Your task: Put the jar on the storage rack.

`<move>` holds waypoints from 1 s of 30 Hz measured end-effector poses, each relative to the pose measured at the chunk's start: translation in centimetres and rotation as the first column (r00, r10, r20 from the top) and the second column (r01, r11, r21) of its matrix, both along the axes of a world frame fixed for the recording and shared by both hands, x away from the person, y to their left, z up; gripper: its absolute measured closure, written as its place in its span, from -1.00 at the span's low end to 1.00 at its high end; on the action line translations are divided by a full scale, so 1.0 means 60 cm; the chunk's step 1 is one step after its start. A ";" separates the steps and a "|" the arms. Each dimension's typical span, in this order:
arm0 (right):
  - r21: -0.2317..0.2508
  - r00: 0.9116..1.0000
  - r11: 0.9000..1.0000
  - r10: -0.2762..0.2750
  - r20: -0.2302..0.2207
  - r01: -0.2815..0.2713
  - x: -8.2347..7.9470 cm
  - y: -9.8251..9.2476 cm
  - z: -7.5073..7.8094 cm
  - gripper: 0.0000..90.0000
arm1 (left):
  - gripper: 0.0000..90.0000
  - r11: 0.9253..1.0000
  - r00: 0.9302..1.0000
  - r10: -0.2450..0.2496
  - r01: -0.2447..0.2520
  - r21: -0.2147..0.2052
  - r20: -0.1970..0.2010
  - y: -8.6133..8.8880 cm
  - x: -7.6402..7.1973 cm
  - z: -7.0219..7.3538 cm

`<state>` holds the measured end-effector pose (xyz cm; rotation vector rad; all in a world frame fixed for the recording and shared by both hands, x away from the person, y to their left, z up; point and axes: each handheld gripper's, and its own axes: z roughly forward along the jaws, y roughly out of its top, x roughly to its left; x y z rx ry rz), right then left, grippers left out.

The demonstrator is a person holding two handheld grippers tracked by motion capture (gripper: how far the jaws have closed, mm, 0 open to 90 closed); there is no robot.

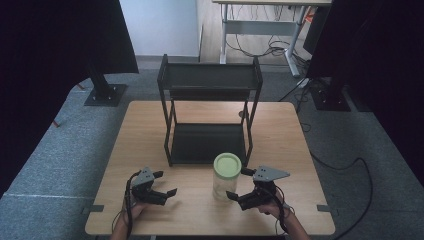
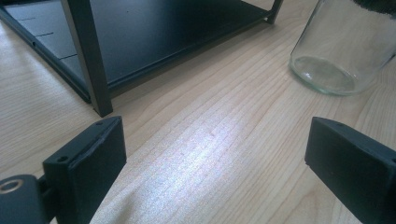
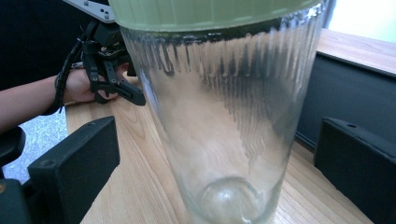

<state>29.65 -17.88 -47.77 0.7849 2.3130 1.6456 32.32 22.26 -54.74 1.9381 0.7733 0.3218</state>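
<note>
Two sets of jaws are wide open. My right gripper (image 1: 240,185) has the glass jar (image 1: 226,177) between its jaws but is not squeezing yet. My left gripper (image 1: 161,184) waits nearby. Jar stands on the bench (image 1: 290,150), near the black shelf (image 1: 207,112); grabbing and lifting are left.
</note>
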 end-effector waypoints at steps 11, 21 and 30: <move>-0.006 1.000 1.000 0.004 -0.010 -0.004 0.010 0.012 -0.004 -1.00 | -0.88 1.000 1.000 -0.002 0.002 0.003 0.000 -0.001 0.000 0.000; -0.004 1.000 1.000 0.000 -0.008 0.000 0.021 0.022 -0.003 -1.00 | -0.88 1.000 1.000 -0.001 0.001 0.006 -0.001 -0.001 0.000 0.000; -0.001 1.000 1.000 -0.005 0.001 0.005 0.031 0.040 -0.001 -1.00 | -0.88 1.000 1.000 -0.003 0.003 0.004 -0.003 -0.001 0.001 0.000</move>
